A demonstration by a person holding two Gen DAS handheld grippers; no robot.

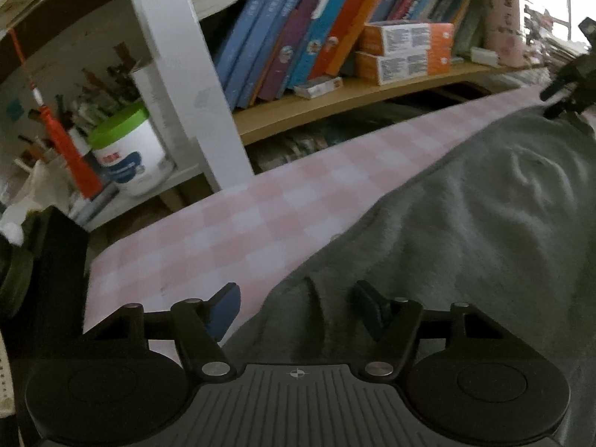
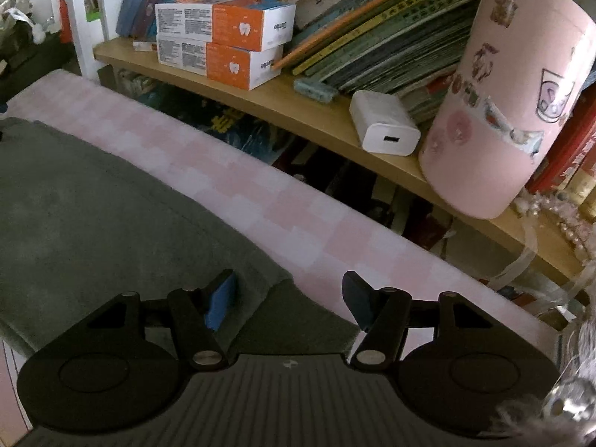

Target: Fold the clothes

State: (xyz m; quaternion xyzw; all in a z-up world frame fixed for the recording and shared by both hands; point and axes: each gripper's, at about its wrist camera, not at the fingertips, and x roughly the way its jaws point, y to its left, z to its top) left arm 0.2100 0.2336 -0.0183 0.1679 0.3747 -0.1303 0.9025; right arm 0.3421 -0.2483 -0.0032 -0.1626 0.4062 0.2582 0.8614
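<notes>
Close in, the left gripper (image 1: pixel 296 307) sits low over the corner of a grey-green fleece garment (image 1: pixel 465 231), fingers spread wide and holding nothing, the blue-padded left finger (image 1: pixel 223 309) over the pink checked cloth on the table (image 1: pixel 231 231) and the other finger over the fleece. Across the garment, the right gripper (image 2: pixel 288 300) is just as released, jaws well apart, straddling the garment's other near corner (image 2: pixel 283 279), with one pad over the fleece and the other over the checked cloth (image 2: pixel 335 234). The garment (image 2: pixel 93 216) lies spread flat on the table, lightly wrinkled, its long edge running roughly parallel to the table's far edge with a strip of pink check left bare between them. In the left wrist view the right gripper shows as a dark shape (image 1: pixel 570 82) at the far end of the garment; whether it touches the fabric there is hard to say through the blur. Beyond the table, a wooden shelf (image 2: pixel 335 111) carries two stacked orange-and-white boxes (image 2: pixel 223 44), a white charger block (image 2: pixel 383 123), a tall pink sticker-covered cylinder (image 2: pixel 510 93) and rows of leaning books (image 1: pixel 305 26). Farther left, past a white upright post (image 1: pixel 178 74), stand a white tub with a green lid (image 1: pixel 126 149) and a hanging red tassel (image 1: pixel 70 149).
</notes>
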